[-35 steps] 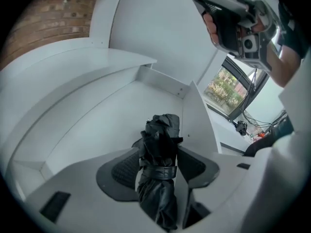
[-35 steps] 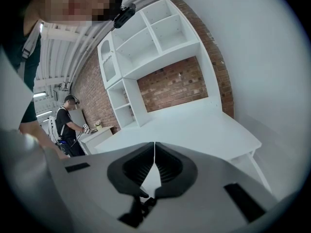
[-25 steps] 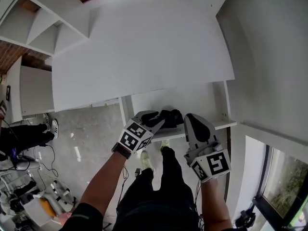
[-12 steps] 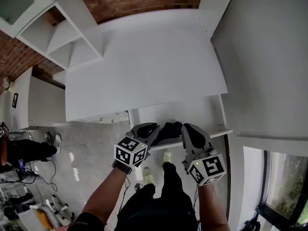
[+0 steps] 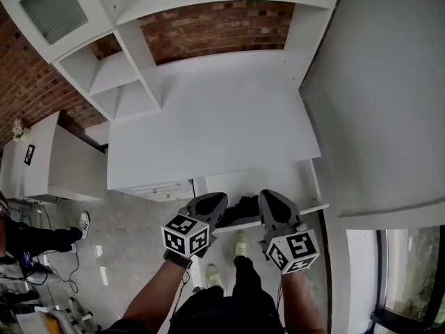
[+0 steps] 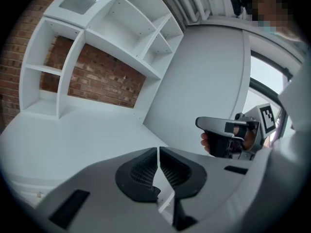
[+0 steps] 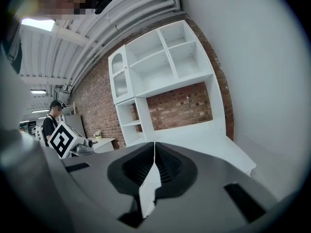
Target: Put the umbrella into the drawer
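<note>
As far as I can judge, the umbrella (image 5: pixel 243 206) is where I want it. It is a dark bundle lying in the open drawer (image 5: pixel 311 208) that sticks out from under the near edge of the desk (image 5: pixel 208 131). I take the placing step as done.

The left gripper (image 5: pixel 217 200) sits just left of the umbrella. Its jaws have just been closing and meet pad to pad with nothing between them. The right gripper (image 5: pixel 268 196), just to the right, is likewise closed tight and empty.

What remains, I think, is only to push the drawer home, if that is wanted. I would set a closed gripper against the drawer front and press toward the far side, after checking that nothing pokes over the rim.

That check is the weak spot. In the head view the grippers cover both ends of the umbrella, so I cannot tell whether it lies wholly inside. Neither gripper view shows the drawer or the umbrella; both look out over the desk toward the shelves (image 7: pixel 160 62) and the brick wall (image 7: pixel 180 106).
</note>
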The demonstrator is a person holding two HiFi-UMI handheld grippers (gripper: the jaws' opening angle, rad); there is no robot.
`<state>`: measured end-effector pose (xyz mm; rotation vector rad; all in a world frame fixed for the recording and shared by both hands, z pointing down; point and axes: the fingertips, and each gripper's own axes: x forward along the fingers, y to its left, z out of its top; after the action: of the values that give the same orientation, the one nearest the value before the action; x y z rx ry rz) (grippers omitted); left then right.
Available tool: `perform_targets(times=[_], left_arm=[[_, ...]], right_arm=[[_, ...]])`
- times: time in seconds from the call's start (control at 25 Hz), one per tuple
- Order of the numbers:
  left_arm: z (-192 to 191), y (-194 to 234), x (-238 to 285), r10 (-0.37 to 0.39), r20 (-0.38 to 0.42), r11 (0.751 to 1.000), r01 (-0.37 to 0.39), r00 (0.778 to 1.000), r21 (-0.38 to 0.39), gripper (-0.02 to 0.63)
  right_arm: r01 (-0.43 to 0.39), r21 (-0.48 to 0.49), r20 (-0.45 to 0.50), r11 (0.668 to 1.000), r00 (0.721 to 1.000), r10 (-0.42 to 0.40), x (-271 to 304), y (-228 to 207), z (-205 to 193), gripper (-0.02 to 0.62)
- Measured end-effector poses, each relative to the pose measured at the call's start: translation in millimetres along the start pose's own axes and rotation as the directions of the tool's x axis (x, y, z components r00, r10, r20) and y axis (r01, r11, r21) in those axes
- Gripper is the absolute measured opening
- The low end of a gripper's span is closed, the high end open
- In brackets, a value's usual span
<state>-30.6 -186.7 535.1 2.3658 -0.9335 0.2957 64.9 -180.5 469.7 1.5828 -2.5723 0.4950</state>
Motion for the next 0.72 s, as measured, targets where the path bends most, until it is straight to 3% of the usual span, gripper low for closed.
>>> perform_targets(times=[0.72], left_arm=[[69.0, -27.7, -97.4, 0.073, 0.196, 0.997, -0.079, 0.978, 0.024, 0.009]], right_arm=[[-0.026, -0.077, 0.070, 0.997, 0.997, 0.031, -26.0, 57.8, 50.7, 0.005]])
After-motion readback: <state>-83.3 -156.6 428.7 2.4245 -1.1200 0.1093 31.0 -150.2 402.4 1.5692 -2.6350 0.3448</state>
